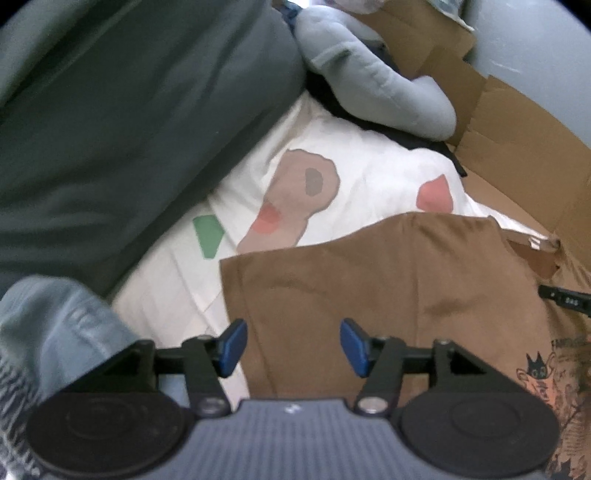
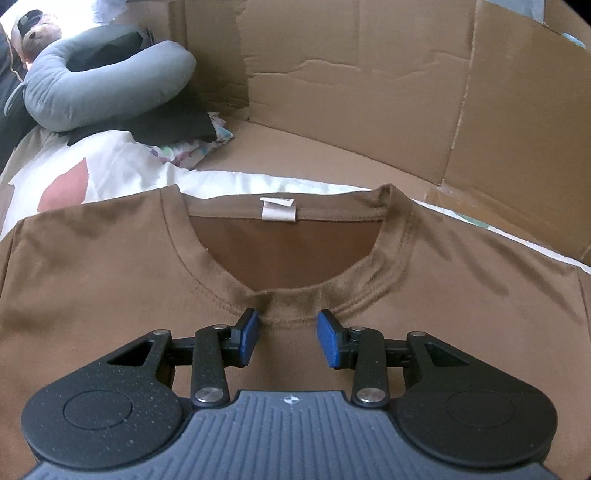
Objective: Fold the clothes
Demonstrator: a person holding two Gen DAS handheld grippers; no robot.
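Shirt status: brown T-shirt (image 2: 110,280) lies flat on a white sheet (image 1: 369,177) with pink, tan and green patches, collar toward the far side, white neck label (image 2: 277,209) facing up at the back of the neckline.

Right hand-held gripper (image 2: 289,338) sits at the near edge of the collar. Jaws partly apart; blue pads (image 2: 248,338) flank a bunched bit of the collar rib. Cannot tell whether the pads press on the fabric or just straddle it.

Left hand-held gripper (image 1: 293,347) hangs over the left edge of the shirt (image 1: 369,295), jaws fairly wide, nothing between the pads (image 1: 233,343). Fabric edge runs below the gap, apart from the pads.

Surroundings: folded cardboard walls (image 2: 369,92) far and right. Grey neck pillow (image 2: 103,85) far left, resting on dark folded cloth (image 2: 166,122). Plush toy with a cap (image 2: 35,31) at the far left corner, blurred. Dark green fabric (image 1: 129,129) fills the left of the left wrist view; light blue denim (image 1: 55,332) near left. Printed graphic (image 1: 554,376) on the shirt at the near right edge of that view.
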